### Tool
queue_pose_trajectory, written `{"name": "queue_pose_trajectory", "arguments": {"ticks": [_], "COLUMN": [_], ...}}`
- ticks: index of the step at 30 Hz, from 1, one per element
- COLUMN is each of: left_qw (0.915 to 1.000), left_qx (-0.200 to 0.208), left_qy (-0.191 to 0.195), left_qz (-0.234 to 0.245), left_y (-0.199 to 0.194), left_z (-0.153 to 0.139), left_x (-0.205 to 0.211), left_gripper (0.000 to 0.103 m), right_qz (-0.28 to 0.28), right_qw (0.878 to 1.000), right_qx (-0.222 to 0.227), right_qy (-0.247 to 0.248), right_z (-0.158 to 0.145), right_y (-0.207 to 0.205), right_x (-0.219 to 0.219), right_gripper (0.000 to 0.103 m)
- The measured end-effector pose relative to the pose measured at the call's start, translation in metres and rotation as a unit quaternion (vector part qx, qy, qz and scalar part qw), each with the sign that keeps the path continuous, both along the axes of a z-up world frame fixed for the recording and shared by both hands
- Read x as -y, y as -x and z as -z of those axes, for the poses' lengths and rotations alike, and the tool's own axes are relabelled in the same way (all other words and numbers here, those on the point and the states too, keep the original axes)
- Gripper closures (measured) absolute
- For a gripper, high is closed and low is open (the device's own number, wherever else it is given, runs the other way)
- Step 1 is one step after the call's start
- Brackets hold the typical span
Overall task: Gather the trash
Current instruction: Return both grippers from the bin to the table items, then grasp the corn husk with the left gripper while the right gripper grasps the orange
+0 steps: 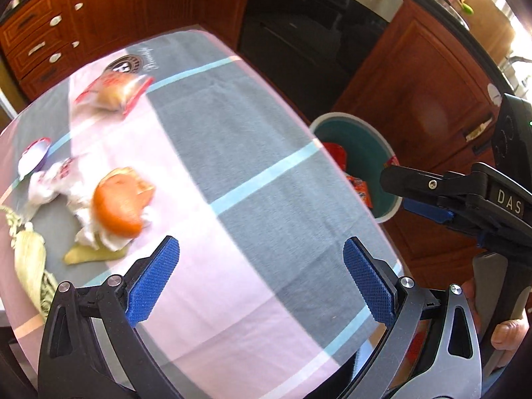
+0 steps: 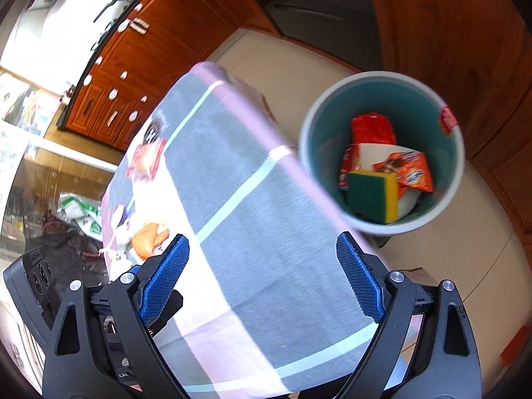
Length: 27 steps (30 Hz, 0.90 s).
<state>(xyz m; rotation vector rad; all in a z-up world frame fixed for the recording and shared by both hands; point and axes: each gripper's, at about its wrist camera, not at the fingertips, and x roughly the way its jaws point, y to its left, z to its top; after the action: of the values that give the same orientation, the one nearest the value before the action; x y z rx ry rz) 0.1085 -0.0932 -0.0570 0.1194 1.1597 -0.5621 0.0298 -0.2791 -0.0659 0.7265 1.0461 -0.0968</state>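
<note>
Both your grippers are empty right now. The left gripper [image 1: 261, 279] has its fingers [image 1: 153, 281] spread wide over the bare middle of the cloth-covered bench [image 1: 232, 153], and the right gripper [image 2: 262, 276] is just as wide apart, with nothing between its blue pads.

The bin [image 2: 307, 133] stands on the floor just off the bench's right edge and already holds a sponge [image 2: 372, 193], an orange wrapper [image 2: 414, 173] and some red packets.

What is left for you lies along the bench's left side. Near the left edge sits an orange peel [image 1: 118, 201] resting on crumpled white tissue [image 1: 50, 183], with a yellowish scrap [image 1: 89, 253] just beside them toward you. A foil lid [image 1: 33, 158] lies at the left edge, and a red-and-clear packet [image 1: 114, 91] sits well apart, toward the far left corner.

All of it looks light. The peel is likely stiff enough to pinch across its curved rim, though it may be slick on the inside. The tissue is soft and should bunch up, so take it by the thickest clump. The packet is probably slippery film; grip a crimped end rather than the puffed middle. The lid is thin and flat, so you may need to catch its raised edge.
</note>
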Motion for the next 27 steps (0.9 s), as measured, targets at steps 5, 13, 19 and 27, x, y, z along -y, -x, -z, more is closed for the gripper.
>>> {"name": "queue_pose_trajectory", "arguments": {"ticks": [5, 13, 19, 27], "left_qw": [0.9995, 0.9931, 0.988, 0.9805], "left_qx": [0.009, -0.004, 0.004, -0.024], "left_qy": [-0.002, 0.01, 0.003, 0.009], "left_qz": [-0.03, -0.116, -0.154, -0.195], "left_y": [-0.005, -0.023, -0.037, -0.056], "left_z": [-0.002, 0.007, 0.009, 0.035], "left_x": [-0.049, -0.141, -0.19, -0.232], "left_gripper": [0.004, 0.004, 0.004, 0.004], "right_qz": [-0.035, -0.107, -0.146, -0.167], "right_qw": [0.999, 0.994, 0.989, 0.985], "right_qx": [-0.004, -0.023, -0.035, -0.032], "right_qy": [0.001, 0.006, 0.005, 0.001], "right_z": [-0.002, 0.007, 0.018, 0.029], "right_y": [-0.018, -0.058, -0.089, -0.129], "right_x": [-0.041, -0.118, -0.163, -0.196], "right_gripper": [0.017, 0.017, 0.017, 0.017]}}
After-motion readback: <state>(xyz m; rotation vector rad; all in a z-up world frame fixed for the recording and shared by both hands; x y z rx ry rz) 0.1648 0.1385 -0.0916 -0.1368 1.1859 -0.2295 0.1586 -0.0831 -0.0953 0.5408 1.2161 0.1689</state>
